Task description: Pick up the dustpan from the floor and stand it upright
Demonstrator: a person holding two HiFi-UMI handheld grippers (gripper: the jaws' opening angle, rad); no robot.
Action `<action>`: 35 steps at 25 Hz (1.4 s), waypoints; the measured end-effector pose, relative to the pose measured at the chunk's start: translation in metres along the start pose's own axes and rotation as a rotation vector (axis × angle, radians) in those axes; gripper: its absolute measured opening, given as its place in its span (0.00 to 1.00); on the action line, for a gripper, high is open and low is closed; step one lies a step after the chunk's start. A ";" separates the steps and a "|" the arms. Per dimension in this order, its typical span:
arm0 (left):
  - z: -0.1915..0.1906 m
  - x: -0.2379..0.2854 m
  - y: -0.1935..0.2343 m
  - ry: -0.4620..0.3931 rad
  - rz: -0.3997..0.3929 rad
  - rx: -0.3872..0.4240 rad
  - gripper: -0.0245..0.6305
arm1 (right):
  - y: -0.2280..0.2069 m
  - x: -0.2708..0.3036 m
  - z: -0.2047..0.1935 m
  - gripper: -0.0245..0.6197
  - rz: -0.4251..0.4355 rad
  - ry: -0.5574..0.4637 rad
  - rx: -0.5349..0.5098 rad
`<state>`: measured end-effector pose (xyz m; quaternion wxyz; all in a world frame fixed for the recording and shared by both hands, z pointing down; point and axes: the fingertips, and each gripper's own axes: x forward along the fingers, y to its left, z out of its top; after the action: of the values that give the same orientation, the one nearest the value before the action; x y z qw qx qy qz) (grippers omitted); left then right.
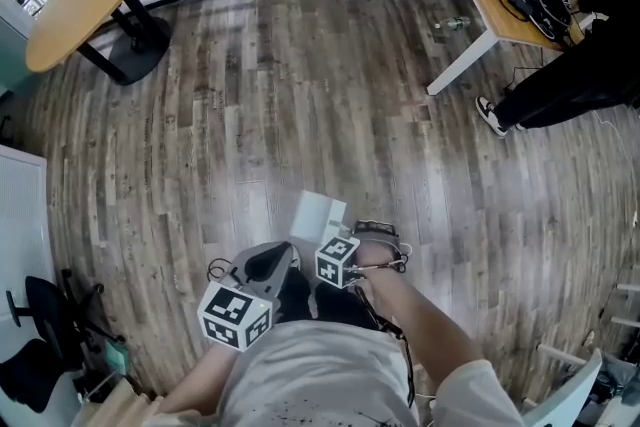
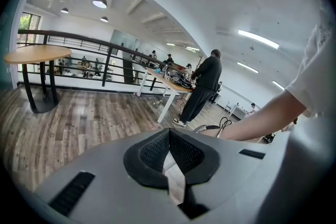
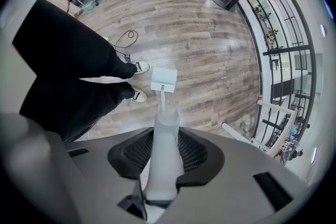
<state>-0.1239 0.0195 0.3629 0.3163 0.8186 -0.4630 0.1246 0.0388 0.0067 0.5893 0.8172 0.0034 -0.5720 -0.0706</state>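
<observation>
Dustpan (image 3: 164, 80) is plain white, pan on the floor (image 3: 210, 44), slim handle upright; right gripper (image 3: 166, 134) jaws pinch the handle; left gripper (image 2: 169, 136) jaws pressed together, empty.

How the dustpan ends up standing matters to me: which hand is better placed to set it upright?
Right. The right gripper has the dustpan by its handle, between its fingers, with the pan end down near the floor. The left gripper is empty, fingers together, pointed away across the room.

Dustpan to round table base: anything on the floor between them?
Nothing. The head view shows only bare wood floor between the dustpan and the round table's base.
</observation>
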 end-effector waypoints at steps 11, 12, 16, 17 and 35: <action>0.007 0.009 -0.012 0.002 -0.038 0.022 0.07 | -0.012 -0.029 -0.002 0.30 -0.007 -0.191 0.118; 0.008 0.010 -0.012 0.002 -0.039 0.026 0.07 | -0.014 -0.032 -0.002 0.30 -0.001 -0.215 0.141; 0.015 0.014 -0.015 0.003 -0.040 0.036 0.07 | -0.021 -0.052 -0.009 0.30 0.060 -0.331 0.264; 0.016 0.015 -0.016 0.004 -0.042 0.038 0.07 | -0.022 -0.057 -0.012 0.31 0.060 -0.355 0.293; 0.030 0.020 -0.034 0.022 -0.067 0.088 0.07 | -0.045 -0.149 -0.024 0.30 0.050 -0.898 0.552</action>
<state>-0.0873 -0.0010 0.3362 0.2891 0.8453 -0.4260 0.1431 0.0062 -0.0222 0.4376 0.4618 0.1743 -0.8630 0.1080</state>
